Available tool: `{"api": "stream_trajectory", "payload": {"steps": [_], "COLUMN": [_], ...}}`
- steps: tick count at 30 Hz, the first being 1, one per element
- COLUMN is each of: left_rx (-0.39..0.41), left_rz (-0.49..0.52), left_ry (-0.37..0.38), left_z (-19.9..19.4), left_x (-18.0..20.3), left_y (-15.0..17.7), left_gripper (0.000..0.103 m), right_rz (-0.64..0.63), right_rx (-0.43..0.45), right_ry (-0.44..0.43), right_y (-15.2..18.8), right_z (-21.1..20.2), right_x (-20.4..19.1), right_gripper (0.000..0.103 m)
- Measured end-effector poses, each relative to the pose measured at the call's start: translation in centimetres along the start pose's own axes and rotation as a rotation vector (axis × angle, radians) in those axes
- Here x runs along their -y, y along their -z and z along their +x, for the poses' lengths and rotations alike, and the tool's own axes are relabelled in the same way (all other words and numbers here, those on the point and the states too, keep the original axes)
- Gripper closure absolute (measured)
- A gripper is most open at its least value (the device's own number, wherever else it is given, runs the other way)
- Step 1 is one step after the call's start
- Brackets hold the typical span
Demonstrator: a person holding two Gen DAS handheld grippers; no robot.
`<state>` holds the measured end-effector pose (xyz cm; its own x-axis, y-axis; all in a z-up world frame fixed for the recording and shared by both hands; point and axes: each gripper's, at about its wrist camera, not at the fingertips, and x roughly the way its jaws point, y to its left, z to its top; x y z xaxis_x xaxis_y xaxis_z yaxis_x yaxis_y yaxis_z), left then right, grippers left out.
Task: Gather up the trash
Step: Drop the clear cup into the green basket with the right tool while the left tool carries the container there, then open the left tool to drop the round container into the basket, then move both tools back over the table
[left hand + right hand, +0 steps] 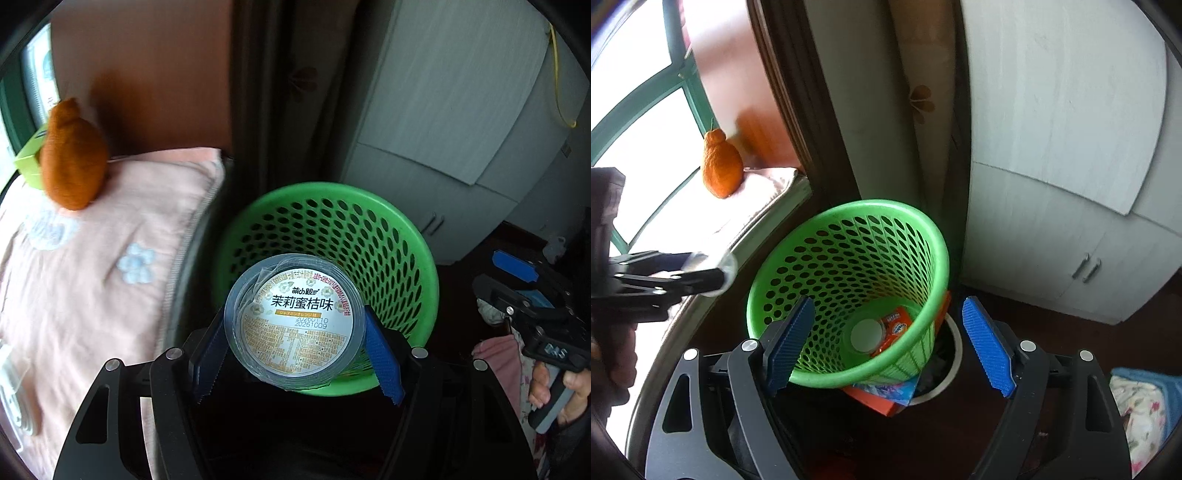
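Two claws: L claw (295, 328) pinching round clear plastic cup (293, 321) over perforated green basket (399, 236); R claw (886, 343) spread.

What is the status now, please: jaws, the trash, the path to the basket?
Left gripper shut on jelly cup, held above green basket. Right gripper open, empty, beside basket. Orange packet already inside. Path clear.
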<state>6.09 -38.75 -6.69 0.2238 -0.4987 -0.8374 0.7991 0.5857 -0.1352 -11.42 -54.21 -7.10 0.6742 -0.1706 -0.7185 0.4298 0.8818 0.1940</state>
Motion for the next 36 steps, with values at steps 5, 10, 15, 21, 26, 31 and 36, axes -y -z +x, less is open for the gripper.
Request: {"api": "stream_trajectory", "payload": {"steps": [5, 10, 15, 21, 26, 31, 36], "left_rx": [-0.050, -0.096, -0.096, -0.054, 0.011, 0.072, 0.112], "left_rz": [0.015, 0.010, -0.012, -0.033, -0.044, -0.094, -0.162], "left_ry": [0.019, 0.047, 0.083, 0.082, 0.037, -0.007, -0.080], "left_z": [2.8, 5.2, 5.8, 4.0, 0.4, -3.4, -6.8], "left_x": [1.9, 3.1, 3.7, 3.1, 1.8, -0.5, -3.9], "left_y": [-0.7, -1.0, -0.8, -0.2, 0.9, 2.5, 4.5], "left_gripper": [0.036, 0.030, 0.023, 0.023, 0.023, 0.023, 0.023], "right_rz": [0.034, 0.065, 0.082, 0.087, 0.052, 0.004, -0.052], "right_rx": [-0.007, -0.021, -0.028, -0.019, -0.008, -0.003, -0.002], "right_ry": [-0.004, -0.012, -0.015, -0.038, -0.071, -0.112, -0.161], "right_y": [0.8, 1.7, 2.2, 2.2, 1.8, 1.1, 0.4], "right_z": [0.0, 0.1, 0.1, -0.2, -0.4, -0.3, 0.0], "right_x": [1.0, 1.9, 2.3, 2.0, 0.3, -2.4, -5.7], "right_gripper": [0.021, 0.021, 0.021, 0.021, 0.021, 0.021, 0.021]}}
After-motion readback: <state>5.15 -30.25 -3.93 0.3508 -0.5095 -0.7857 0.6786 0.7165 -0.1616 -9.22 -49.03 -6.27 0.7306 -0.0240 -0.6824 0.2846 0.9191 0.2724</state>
